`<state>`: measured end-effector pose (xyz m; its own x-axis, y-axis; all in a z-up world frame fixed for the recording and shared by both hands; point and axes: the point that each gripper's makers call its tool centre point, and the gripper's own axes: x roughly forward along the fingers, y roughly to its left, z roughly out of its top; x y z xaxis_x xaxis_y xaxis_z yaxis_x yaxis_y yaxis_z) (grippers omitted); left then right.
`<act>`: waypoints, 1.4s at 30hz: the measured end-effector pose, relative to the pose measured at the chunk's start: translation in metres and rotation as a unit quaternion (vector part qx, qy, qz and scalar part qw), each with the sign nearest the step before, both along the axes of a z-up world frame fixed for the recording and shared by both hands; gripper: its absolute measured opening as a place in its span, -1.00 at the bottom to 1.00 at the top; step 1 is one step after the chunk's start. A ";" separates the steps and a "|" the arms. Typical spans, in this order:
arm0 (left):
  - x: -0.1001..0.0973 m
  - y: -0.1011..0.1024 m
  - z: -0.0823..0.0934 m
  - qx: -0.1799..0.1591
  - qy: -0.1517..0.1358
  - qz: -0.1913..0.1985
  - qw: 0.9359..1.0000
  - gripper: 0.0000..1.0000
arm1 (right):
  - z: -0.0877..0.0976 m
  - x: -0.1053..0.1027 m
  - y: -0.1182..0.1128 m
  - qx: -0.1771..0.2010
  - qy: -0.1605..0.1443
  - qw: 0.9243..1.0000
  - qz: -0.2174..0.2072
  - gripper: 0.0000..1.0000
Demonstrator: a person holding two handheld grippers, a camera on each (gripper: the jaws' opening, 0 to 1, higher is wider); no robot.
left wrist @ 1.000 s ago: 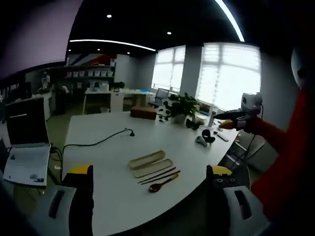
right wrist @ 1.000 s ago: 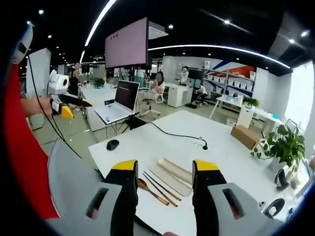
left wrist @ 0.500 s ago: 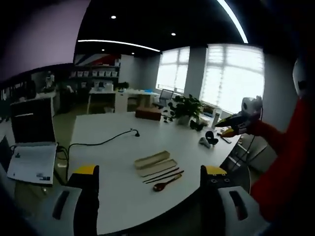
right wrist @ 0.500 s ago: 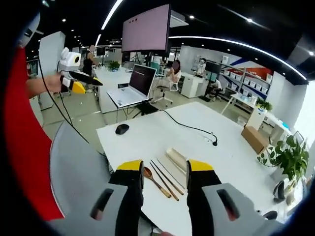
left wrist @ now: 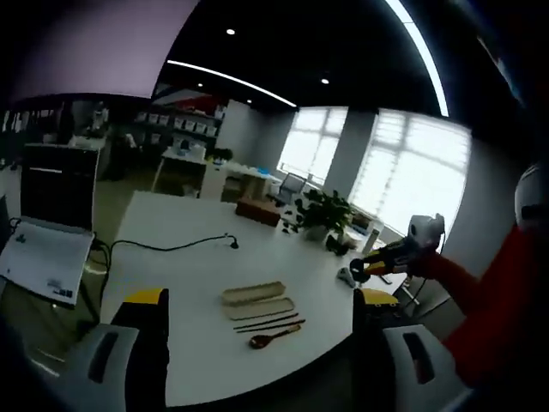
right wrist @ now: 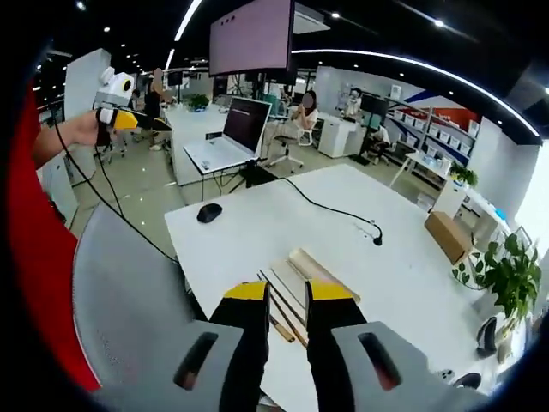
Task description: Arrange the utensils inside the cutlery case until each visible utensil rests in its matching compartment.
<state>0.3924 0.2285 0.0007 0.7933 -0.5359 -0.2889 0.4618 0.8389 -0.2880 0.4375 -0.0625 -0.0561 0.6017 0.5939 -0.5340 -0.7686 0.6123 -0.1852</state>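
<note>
On the white table (left wrist: 171, 283) lies a beige cutlery case in two parts, a lid (left wrist: 254, 293) and a shallow tray (left wrist: 262, 307) side by side. In front of them lie two dark chopsticks (left wrist: 267, 323) and a brown wooden spoon (left wrist: 273, 336). My left gripper (left wrist: 262, 299) hangs open well back from the table. My right gripper (right wrist: 289, 293) is held above the table's near edge, its jaws close together with a gap and nothing between them. Through that gap show the chopsticks (right wrist: 287, 307), the tray (right wrist: 287, 279) and the lid (right wrist: 319, 268). Each gripper appears in the other's view, the right gripper (left wrist: 386, 257) and the left gripper (right wrist: 120, 107).
A black mouse (right wrist: 209, 212) and a black cable (right wrist: 330, 208) lie on the table. A laptop (right wrist: 230, 137) stands on a side desk. A brown box (right wrist: 450, 236) and a potted plant (right wrist: 506, 270) sit at the far end. A grey chair back (right wrist: 129, 292) is near me.
The right gripper's jaws have drawn much closer together. Both cameras have shifted; the left view has dropped a little and the right view looks down more on the table.
</note>
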 end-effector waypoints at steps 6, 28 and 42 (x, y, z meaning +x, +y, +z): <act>-0.010 -0.007 -0.003 0.031 -0.004 -0.008 0.999 0.81 | -0.019 -0.004 0.006 -0.021 0.033 0.999 0.010 -0.68; -0.029 -0.009 -0.038 0.081 0.031 -0.021 0.996 0.79 | -0.050 0.025 -0.003 -0.074 0.051 0.996 -0.021 -0.68; -0.027 -0.005 -0.044 0.095 0.038 -0.011 0.995 0.75 | -0.069 0.028 0.004 -0.067 0.075 0.995 -0.005 -0.69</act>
<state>0.3649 0.2240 -0.0434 0.7547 -0.4825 -0.4446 0.4633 0.8717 -0.1595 0.4653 -0.0586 -0.1253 0.5146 0.5067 -0.6917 -0.7883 0.5970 -0.1491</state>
